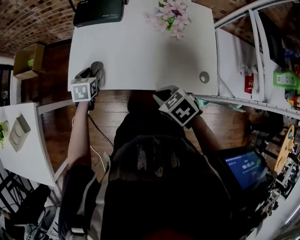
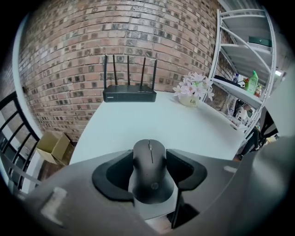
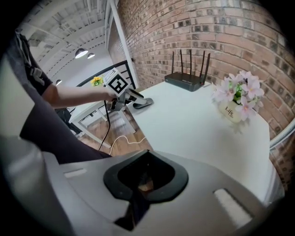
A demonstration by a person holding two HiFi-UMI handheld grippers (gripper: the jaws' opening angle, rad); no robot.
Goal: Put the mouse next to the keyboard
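1. Pinching the mouse (image 2: 150, 173) by its two sides between the fingers of the left gripper (image 2: 150, 159), right at the near left edge of the table (image 1: 140, 51); contact with the tabletop not showing clearly.
2. Risking a drop to the floor: the mouse is sitting at the very edge of the table and its shell is smooth and rounded, so any loosening of the pinch here is probably sending it off the table.
3. Risking a wrong placement: no keyboard showing on the table in any view, so lacking a target to set the mouse beside; probably needing a search first.
4. Risking a snag: cable (image 1: 99, 131) hanging from the left gripper below the table's near edge, possibly catching there during a reach across.
5. Holding the fingers of the right gripper (image 3: 139, 191) pressed together on nothing, just off the table's near edge and over the floor; possibly knocking that edge if swinging in carelessly.
6. Standing at the table's far edge: router (image 1: 99, 11) toward the left, flowers (image 1: 171, 16) toward the right. Sitting near the table's near right corner: grommet (image 1: 204, 77).
7. Standing off the table: box (image 1: 29, 60) on the floor to its left, shelf (image 1: 262, 61) to its right.
8. Blocking the way across the table: nothing showing between the mouse and the table's middle.
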